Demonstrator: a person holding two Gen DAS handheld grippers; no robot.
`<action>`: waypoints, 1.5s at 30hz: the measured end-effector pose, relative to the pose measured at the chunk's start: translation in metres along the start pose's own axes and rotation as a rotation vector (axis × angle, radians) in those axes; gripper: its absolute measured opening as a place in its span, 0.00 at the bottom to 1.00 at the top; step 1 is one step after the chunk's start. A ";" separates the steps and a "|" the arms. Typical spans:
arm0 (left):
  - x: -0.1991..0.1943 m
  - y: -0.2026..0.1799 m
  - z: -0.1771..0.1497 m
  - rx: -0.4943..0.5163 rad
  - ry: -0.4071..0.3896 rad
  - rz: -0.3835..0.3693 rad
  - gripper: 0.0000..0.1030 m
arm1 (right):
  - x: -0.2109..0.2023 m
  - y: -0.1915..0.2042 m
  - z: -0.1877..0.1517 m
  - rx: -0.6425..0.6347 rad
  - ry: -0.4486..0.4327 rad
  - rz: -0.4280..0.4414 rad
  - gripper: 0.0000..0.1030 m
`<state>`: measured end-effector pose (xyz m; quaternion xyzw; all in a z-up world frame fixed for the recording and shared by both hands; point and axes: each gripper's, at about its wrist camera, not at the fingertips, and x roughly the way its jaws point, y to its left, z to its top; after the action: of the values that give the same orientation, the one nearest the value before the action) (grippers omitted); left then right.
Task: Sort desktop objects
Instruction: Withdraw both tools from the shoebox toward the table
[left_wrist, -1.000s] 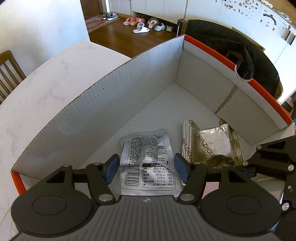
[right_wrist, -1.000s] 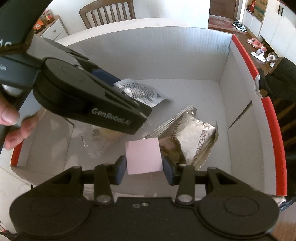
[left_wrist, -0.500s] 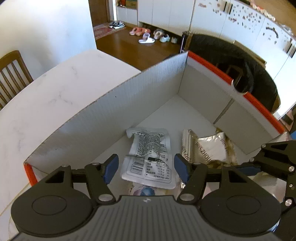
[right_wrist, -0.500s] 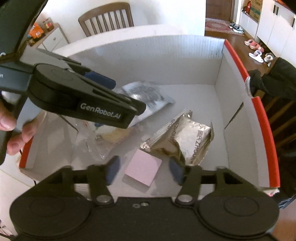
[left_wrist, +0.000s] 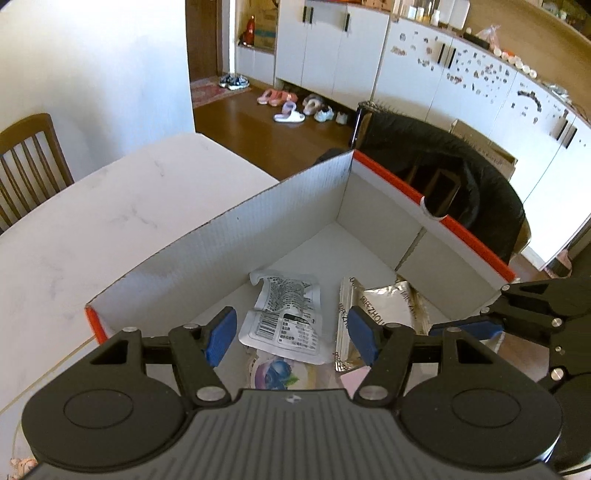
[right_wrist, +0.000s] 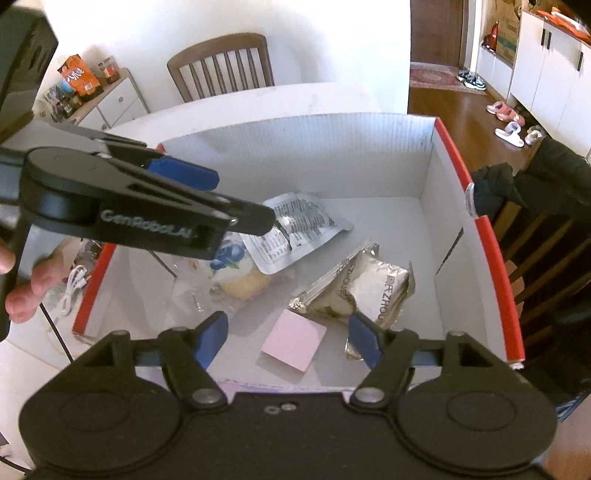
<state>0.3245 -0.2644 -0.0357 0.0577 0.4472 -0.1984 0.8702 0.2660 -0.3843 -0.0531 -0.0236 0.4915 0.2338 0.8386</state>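
Inside the box (right_wrist: 424, 173), beneath both released tongs (left_wrist: 291, 334) (right_wrist: 288, 338), a gold packet (right_wrist: 373, 291) apparently reads "ZHOU".

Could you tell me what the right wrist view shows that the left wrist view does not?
Only the right wrist view shows the whole pink sticky-note pad, the white cable outside the box, and the left claw from the side.

Only the left wrist view shows the cabinets and the open right claw at its edge.

Both show the white box, the silver printed pouch, the gold foil packet and the blueberry-print packet.
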 end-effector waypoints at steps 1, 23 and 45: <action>-0.005 0.000 -0.001 -0.004 -0.008 -0.003 0.63 | -0.001 -0.001 0.001 0.001 -0.005 0.002 0.70; -0.110 0.019 -0.066 -0.125 -0.184 0.008 0.63 | -0.042 0.045 -0.011 -0.045 -0.162 -0.005 0.75; -0.182 0.103 -0.167 -0.180 -0.246 0.025 0.81 | -0.030 0.165 -0.034 -0.069 -0.229 0.027 0.95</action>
<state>0.1446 -0.0703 0.0029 -0.0398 0.3525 -0.1521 0.9225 0.1575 -0.2581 -0.0139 -0.0187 0.3844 0.2629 0.8848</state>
